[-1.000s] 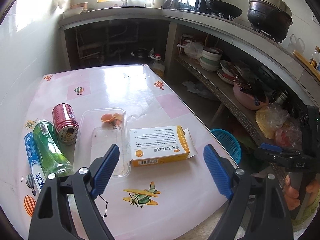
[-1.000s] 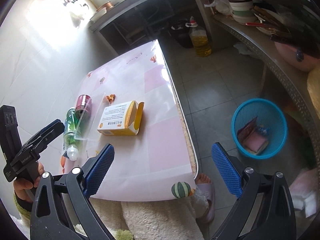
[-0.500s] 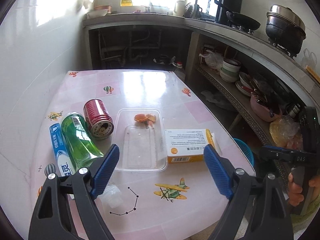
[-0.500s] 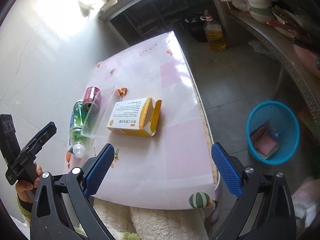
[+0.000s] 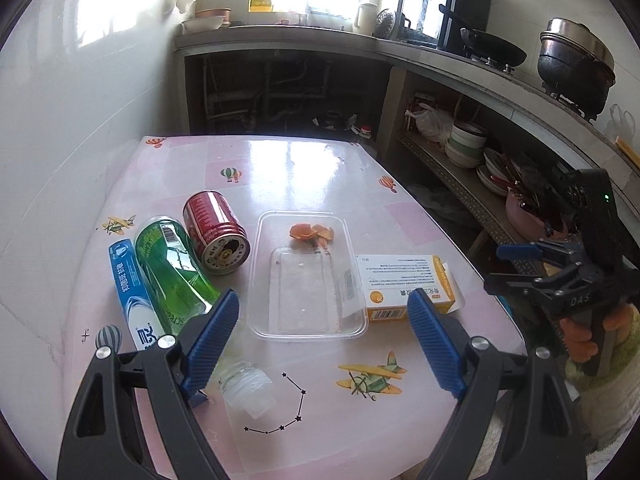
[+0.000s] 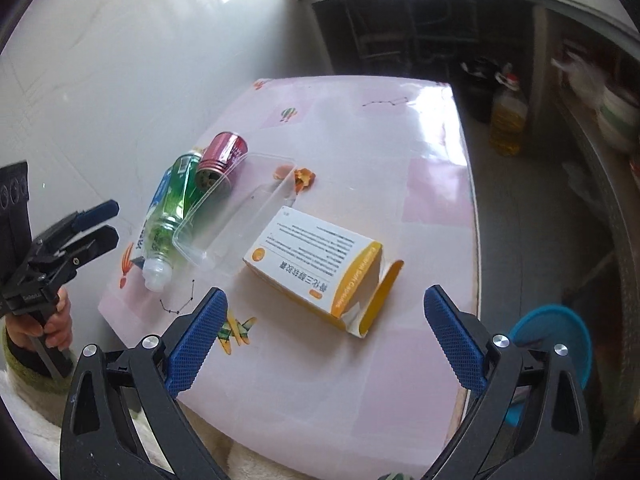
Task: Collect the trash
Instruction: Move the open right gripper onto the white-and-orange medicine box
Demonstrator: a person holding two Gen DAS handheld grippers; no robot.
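Tools at the near edge: left tool (image 5: 318,336) and right tool (image 6: 324,340) both stand spread wide with nothing between the pads, each hovering above the near part of the pink patterned surface (image 5: 288,160).

Trash, near to far. A clear bottle cap end (image 5: 248,390) of the green plastic bottle (image 5: 172,264) lies closest to the left tool, just below its left finger; the bottle's long axis runs from near to far-left, with a blue toothpaste box (image 5: 130,292) alongside it on the left, touching. A clear plastic tray (image 5: 306,276) sits straight ahead of the left tool, long axis near to far, with orange peel scraps (image 5: 312,232) at its far end. A red can (image 5: 216,232) lies on its side beyond the bottle, open end toward the camera.

Key relation: the white-and-orange medicine carton (image 6: 316,264) lies just ahead of the right tool, between its fingers in that view, long axis slanting from far-left to near-right, its open flap facing the right edge. The right hand appears the nearer of the two to it, and the carton looks narrow enough across its short side for the spread pads.

Room for moving: the surface near the carton is bare, but its right edge is close; a blue basket (image 6: 560,344) stands on the floor beyond that edge, a likely destination.
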